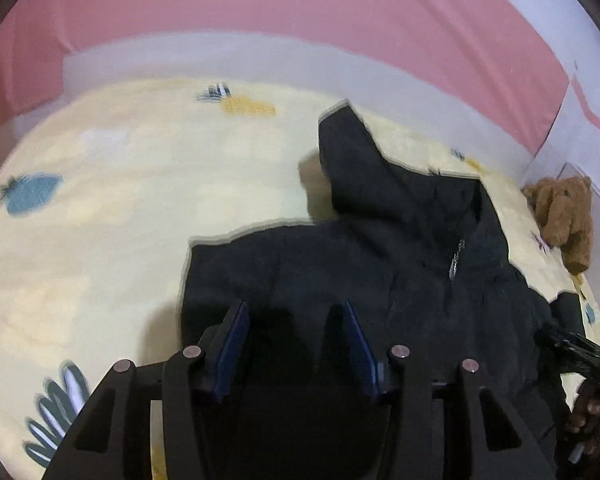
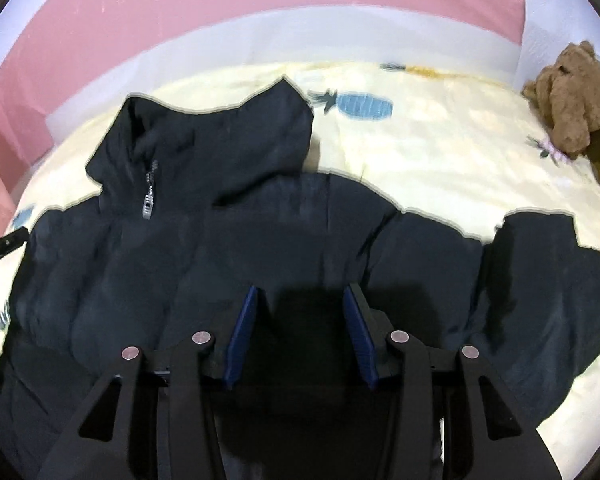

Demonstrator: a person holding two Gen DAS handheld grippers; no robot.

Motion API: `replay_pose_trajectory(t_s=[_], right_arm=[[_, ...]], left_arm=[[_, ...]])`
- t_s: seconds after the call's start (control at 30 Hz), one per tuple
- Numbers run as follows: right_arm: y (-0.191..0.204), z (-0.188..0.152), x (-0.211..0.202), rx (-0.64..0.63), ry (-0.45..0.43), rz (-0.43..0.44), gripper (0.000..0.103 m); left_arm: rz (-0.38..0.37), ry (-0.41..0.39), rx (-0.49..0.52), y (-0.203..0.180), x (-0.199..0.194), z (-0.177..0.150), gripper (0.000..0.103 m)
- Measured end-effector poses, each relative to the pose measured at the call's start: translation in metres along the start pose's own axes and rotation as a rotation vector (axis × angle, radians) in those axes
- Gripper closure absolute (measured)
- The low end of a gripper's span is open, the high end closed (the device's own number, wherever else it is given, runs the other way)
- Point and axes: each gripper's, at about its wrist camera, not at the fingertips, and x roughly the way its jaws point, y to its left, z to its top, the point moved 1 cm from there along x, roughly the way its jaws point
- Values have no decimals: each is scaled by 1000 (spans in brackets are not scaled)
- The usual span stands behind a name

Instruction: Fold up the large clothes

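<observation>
A large black hooded padded jacket [image 1: 380,264] lies spread on a pale yellow bed sheet [image 1: 100,200], front up, its silver zipper pull [image 1: 456,260] near the collar. My left gripper [image 1: 294,308] is open just above the jacket's left part, holding nothing. In the right wrist view the jacket [image 2: 220,240] fills the middle, hood toward the far side, one sleeve [image 2: 552,280] out to the right. My right gripper [image 2: 302,292] is open above the jacket's body, empty. The right gripper also shows at the left wrist view's right edge [image 1: 572,344].
A brown teddy bear [image 2: 572,108] sits at the far right corner of the bed; it also shows in the left wrist view [image 1: 564,216]. A pink and white wall [image 1: 300,12] runs behind the bed. The sheet [image 2: 420,140] has printed fruit shapes.
</observation>
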Motion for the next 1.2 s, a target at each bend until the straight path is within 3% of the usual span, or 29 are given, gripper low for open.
replay_pose_trajectory(t_s=[0.17, 0.43, 0.5, 0.67, 0.97, 1.2], right_arm=[[2, -2, 40, -40, 92, -35, 57], [-1, -10, 36, -11, 79, -44, 57], [1, -8, 19, -4, 60, -45, 57], [4, -31, -51, -26, -3, -57, 55], [0, -81, -146, -15, -62, -94, 52], [6, -106, -185, -40, -93, -107, 51]], left_arm=[[75, 45, -10, 12, 33, 4, 53], [90, 28, 23, 12, 42, -8, 53], [99, 35, 17, 10, 28, -6, 54], [38, 21, 10, -3, -24, -15, 54], [-37, -11, 90, -52, -135, -77, 53], [-86, 7, 123, -80, -173, -114, 53]])
